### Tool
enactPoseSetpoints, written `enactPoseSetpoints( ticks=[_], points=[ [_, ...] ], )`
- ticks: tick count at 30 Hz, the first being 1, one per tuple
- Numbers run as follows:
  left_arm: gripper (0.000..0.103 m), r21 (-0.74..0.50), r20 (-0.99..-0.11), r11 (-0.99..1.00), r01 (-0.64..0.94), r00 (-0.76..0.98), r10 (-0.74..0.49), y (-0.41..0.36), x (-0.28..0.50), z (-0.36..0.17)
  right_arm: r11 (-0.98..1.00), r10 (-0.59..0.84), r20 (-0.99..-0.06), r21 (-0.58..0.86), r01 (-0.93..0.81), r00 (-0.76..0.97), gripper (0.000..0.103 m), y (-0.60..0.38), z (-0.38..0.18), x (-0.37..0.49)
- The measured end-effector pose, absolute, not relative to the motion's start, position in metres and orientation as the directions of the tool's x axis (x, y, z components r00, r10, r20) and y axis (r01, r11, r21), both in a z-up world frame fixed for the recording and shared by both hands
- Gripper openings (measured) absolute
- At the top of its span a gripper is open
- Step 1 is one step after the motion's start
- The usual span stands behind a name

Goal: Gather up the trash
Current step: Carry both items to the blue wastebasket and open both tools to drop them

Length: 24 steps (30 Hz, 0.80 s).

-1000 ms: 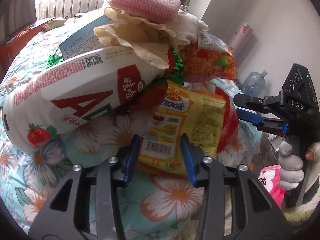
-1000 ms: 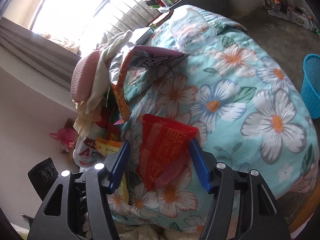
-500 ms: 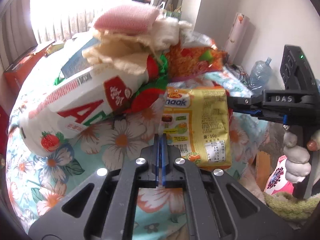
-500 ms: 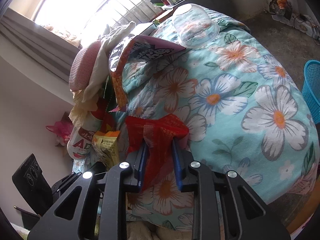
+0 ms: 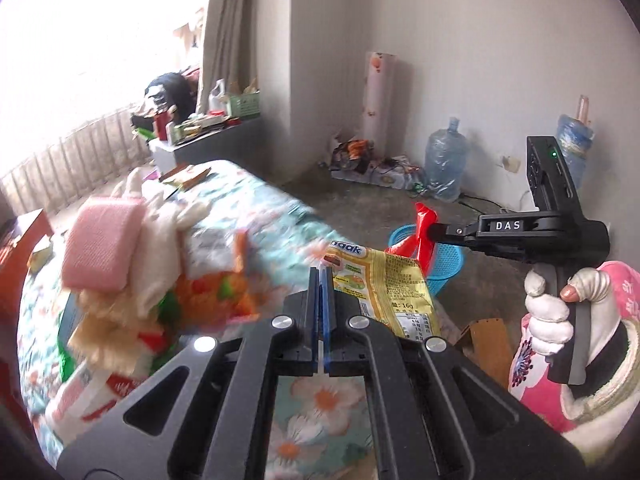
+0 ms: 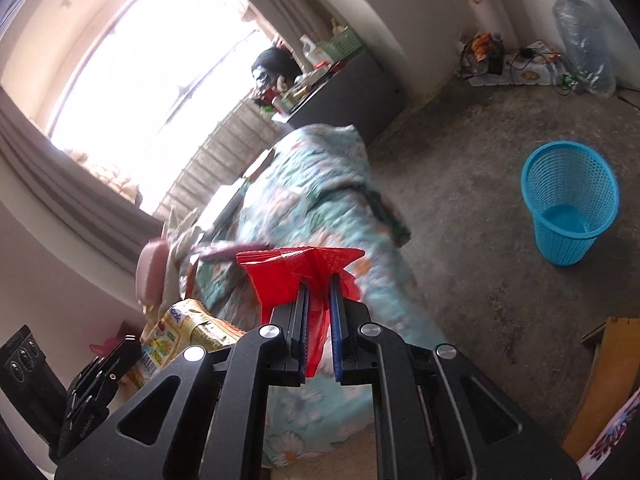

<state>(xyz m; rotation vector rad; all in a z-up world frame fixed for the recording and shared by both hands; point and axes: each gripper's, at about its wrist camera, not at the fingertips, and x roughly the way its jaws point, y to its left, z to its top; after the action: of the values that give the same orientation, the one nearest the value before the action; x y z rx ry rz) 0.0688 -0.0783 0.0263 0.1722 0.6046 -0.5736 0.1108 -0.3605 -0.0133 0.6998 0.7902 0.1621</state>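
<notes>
Red wrapper clamped in my right tool, jaws just closing on it. Yellow snack packet pinched in my left tool, lifted off floral-cloth worktop. Blue mesh bin on floor at two o'clock from right tool; right hand nearer.

You face a bright window with grey curtains, plain white walls, a bare concrete floor, and a cluttered dark cabinet.
</notes>
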Motion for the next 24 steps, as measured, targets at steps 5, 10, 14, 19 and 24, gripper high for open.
enactPoseSetpoints(
  ticks=[5, 10, 14, 19, 24],
  points=[
    [0.000, 0.044, -0.629, 0.731, 0.681, 0.587, -0.509, -0.188, 0.126, 0.045, 0.725, 0.187, -0.581, 0.626, 0.287, 0.792, 0.009, -0.447, -0.006, 0.114],
    [0.000, 0.159, -0.756, 0.634, 0.757, 0.506, -0.415, -0.329, 0.198, 0.020, 0.653, 0.018, -0.621, 0.601, 0.461, 0.784, 0.010, -0.528, -0.032, 0.126],
    [0.000, 0.187, -0.809, 0.569, 0.801, 0.454, -0.373, -0.418, 0.242, -0.022, 0.595, -0.019, -0.677, 0.584, 0.553, 0.736, 0.010, -0.578, -0.075, 0.141],
    [0.000, 0.134, -0.860, 0.566, 0.814, 0.379, -0.342, -0.499, 0.290, -0.089, 0.533, 0.001, -0.746, 0.564, 0.631, 0.666, 0.010, -0.628, -0.135, 0.163],
    [0.001, 0.113, -0.898, 0.604, 0.789, 0.342, -0.278, -0.544, 0.324, -0.160, 0.493, 0.044, -0.792, 0.548, 0.676, 0.609, 0.012, -0.671, -0.188, 0.197]
  ],
)
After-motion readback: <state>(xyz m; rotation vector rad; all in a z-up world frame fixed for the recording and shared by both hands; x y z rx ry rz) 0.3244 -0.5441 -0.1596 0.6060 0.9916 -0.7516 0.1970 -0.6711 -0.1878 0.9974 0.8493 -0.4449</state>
